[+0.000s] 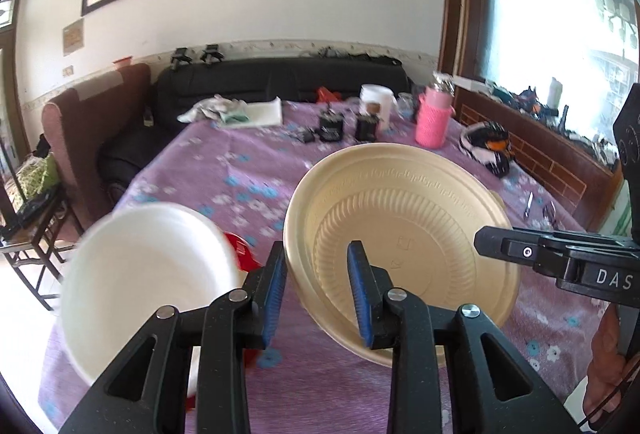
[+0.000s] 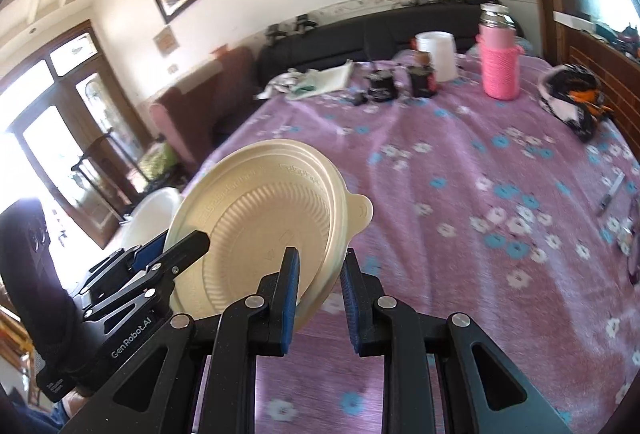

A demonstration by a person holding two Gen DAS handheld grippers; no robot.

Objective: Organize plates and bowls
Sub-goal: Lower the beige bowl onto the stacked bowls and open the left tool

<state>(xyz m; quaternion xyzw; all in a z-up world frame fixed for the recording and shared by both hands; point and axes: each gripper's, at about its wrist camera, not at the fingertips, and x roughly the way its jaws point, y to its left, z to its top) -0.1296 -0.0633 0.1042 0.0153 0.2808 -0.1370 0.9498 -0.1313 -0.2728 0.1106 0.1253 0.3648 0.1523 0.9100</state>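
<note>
Here, the counter (image 2: 460,194), draped in a purple cloth printed with blue and white flowers, lies beneath everything I hold.

The beige ribbed plastic plate (image 2: 260,218) is lifted clear of the cloth and tilted steeply, almost on edge, with its small pull-tab pointing away from me. Its rim looks doubled, so it may be two nested pieces. If so, one could slide off the other at this tilt.

A white round bowl (image 1: 148,274), blurred, sits low to the left of the plate, near the counter's edge. Swinging the plate that way could strike it and push it off.

My right tool (image 2: 320,258) is clenched on the plate's lower rim, which fills the gap between the blue pads.

My left tool (image 1: 316,248) straddles the opposite rim, one pad on each face, but I cannot tell whether it is pinching. If both tools grip and pull differently, the thin plastic may flex and spring free. If only one grips, the shallow hold on the edge may pivot and drop the plate.

A small red plastic object (image 1: 240,252) shows just behind the bowl, partly hidden. It could make anything set down on it sit unevenly.
</note>
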